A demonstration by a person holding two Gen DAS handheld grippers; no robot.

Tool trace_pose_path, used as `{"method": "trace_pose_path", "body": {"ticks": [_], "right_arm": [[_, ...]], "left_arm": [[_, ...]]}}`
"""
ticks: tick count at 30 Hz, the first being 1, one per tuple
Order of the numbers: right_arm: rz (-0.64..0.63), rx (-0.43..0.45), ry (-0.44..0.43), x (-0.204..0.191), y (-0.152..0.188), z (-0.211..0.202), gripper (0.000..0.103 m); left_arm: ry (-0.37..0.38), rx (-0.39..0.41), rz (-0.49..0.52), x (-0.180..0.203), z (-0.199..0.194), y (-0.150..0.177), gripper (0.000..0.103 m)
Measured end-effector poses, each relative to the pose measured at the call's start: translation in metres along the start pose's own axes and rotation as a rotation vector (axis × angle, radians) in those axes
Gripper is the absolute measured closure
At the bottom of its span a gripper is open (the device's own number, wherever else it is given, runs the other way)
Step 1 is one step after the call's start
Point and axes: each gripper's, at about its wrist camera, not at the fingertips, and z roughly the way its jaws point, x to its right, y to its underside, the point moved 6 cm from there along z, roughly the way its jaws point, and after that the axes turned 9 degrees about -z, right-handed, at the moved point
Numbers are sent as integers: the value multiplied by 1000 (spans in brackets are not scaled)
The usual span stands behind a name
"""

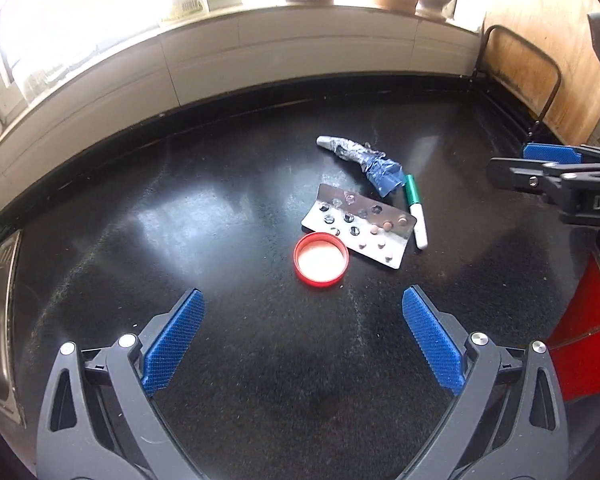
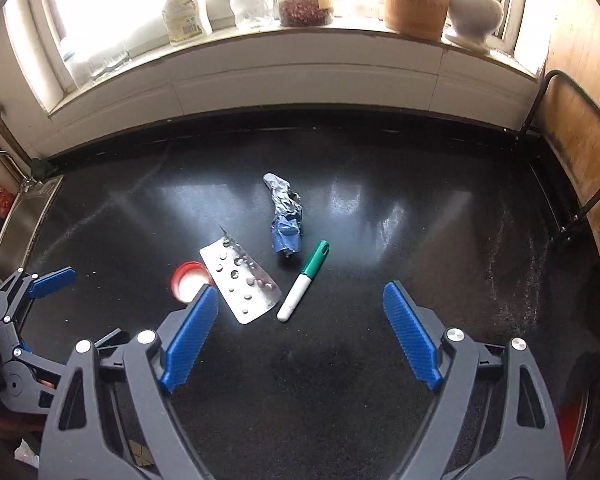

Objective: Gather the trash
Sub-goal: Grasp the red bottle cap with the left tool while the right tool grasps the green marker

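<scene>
Nothing is picked up yet: the left gripper (image 1: 303,312) and right gripper (image 2: 300,308) both hang with jaws apart above the black desk (image 1: 180,240). Mid-frame lie a red cap (image 1: 321,260), blister pack (image 1: 358,226), crumpled wrapper (image 1: 360,158) and pen (image 1: 416,210); next, probably descend and straddle the cap

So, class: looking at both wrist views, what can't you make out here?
- Red cap: right wrist view, near edge hidden behind the right gripper's finger.
- Windowsill bottle: label blurred by window glare; washed out in the left wrist view.
- Blister pack: print too small to read in either view.
- Red object: left wrist view, cut off by the right edge.
</scene>
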Motion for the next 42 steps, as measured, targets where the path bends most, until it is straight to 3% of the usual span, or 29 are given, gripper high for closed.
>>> {"method": "trace_pose_path", "body": {"ticks": [8,13,15,17,19,21,22,36,42], "right_arm": [[35,-140,-5,13,7,92,34],[32,-185,-25,12,7,118,40],[24,-206,-35,10,9,125,49],[-7,-200,-16,9,8,127,56],[-17,-202,-20,8,7,128,78],[-25,-211,-20,7,7,128,88],[-32,-210,-23,7,6,128,89],[-54,-180,-9,23,6,109,89],[-86,-122,-27,12,-8,77,89]], "left_arm": [[1,-51,13,6,72,-1,7],[4,-69,12,5,94,-4,7],[5,-76,5,4,102,-5,11],[7,-89,2,2,110,-6,23],[-14,-70,16,1,112,-8,28],[-10,-57,23,1,113,-12,42],[-13,-53,24,1,113,-13,54],[-21,-41,-13,-3,101,-22,55],[-45,-9,-63,-14,77,-33,55]]}}
